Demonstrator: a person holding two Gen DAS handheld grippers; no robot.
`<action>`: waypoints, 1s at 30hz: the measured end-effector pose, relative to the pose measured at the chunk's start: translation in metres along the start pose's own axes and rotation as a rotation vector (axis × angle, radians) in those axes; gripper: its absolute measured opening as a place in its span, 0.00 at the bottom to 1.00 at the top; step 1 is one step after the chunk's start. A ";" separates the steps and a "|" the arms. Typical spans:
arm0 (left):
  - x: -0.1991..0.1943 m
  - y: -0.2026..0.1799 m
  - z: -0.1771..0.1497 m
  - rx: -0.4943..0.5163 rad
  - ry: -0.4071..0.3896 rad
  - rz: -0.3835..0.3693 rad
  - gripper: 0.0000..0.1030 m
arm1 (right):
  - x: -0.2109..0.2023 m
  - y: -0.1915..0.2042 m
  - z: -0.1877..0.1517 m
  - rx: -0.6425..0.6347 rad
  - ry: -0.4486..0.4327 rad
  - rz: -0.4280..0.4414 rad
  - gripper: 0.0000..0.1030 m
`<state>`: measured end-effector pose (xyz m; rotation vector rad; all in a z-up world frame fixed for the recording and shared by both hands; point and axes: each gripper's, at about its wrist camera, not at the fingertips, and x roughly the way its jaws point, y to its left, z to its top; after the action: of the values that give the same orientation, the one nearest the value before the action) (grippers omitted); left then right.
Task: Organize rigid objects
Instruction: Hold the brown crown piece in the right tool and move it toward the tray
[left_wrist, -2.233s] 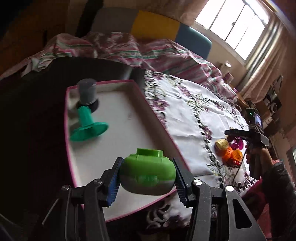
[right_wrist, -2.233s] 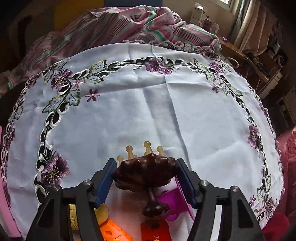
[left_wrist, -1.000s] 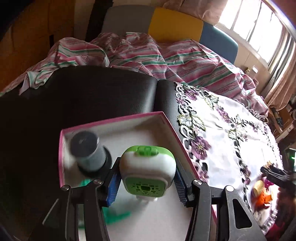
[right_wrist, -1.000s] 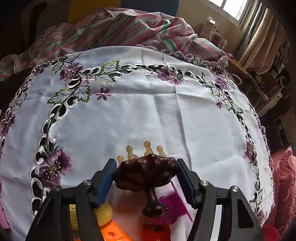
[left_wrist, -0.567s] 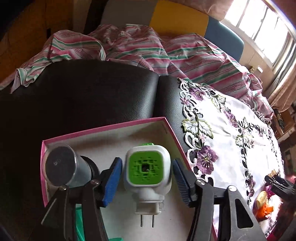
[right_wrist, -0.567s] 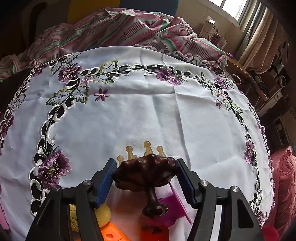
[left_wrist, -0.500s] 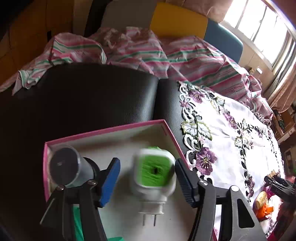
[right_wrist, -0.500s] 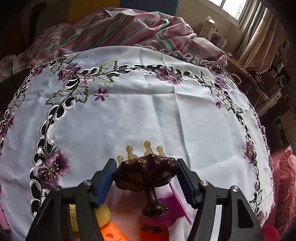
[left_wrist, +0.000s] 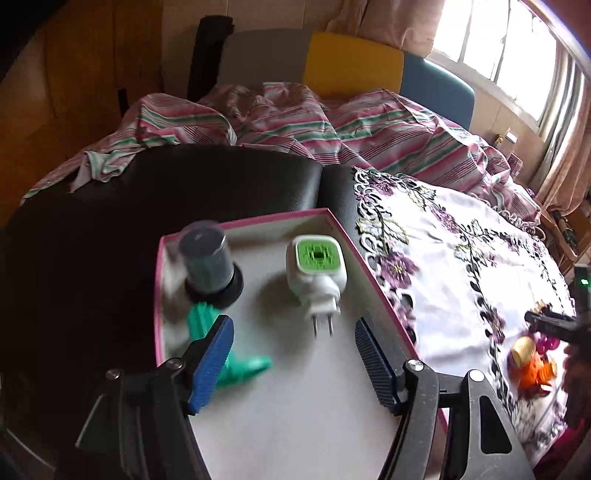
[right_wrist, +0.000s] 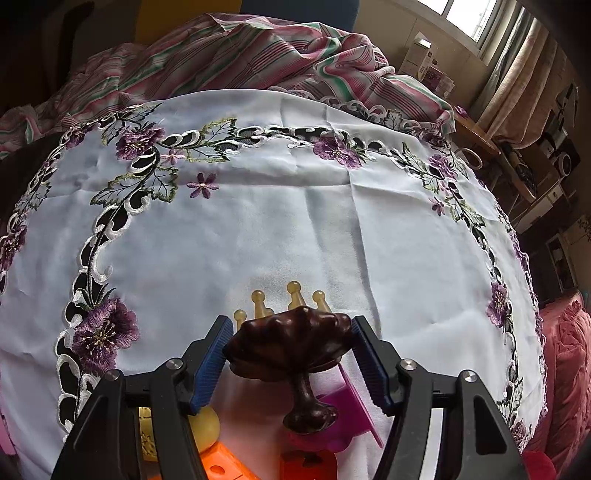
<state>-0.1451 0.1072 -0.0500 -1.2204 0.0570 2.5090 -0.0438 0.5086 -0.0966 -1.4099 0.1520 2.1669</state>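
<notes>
Holding plug-in device (left_wrist: 317, 271): pink-rimmed tray (left_wrist: 373, 280)

Your left gripper (left_wrist: 293, 363) points down at a slant, its blue pads (left_wrist: 212, 363) at 8 and 4 o'clock of its own view. Jaws have just been opening; they stand apart with nothing between them. Your right gripper (right_wrist: 291, 363) tilts steeply down, jaws closed from 9 and 3 o'clock on the dark brown wooden piece (right_wrist: 291, 349), pads pressing its sides. From the left view, your right gripper shows dark at 3 o'clock.
</notes>
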 end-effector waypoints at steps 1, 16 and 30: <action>-0.005 -0.001 -0.005 -0.003 -0.003 0.004 0.67 | 0.000 0.000 0.000 -0.001 0.000 -0.001 0.64; -0.049 -0.005 -0.046 -0.009 -0.049 0.034 0.79 | -0.001 0.000 -0.001 -0.002 -0.003 -0.010 0.64; -0.054 0.007 -0.062 -0.039 -0.032 0.070 0.79 | -0.004 0.000 0.000 0.004 -0.018 -0.016 0.64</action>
<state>-0.0701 0.0733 -0.0479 -1.2132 0.0430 2.6006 -0.0425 0.5071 -0.0925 -1.3847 0.1379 2.1647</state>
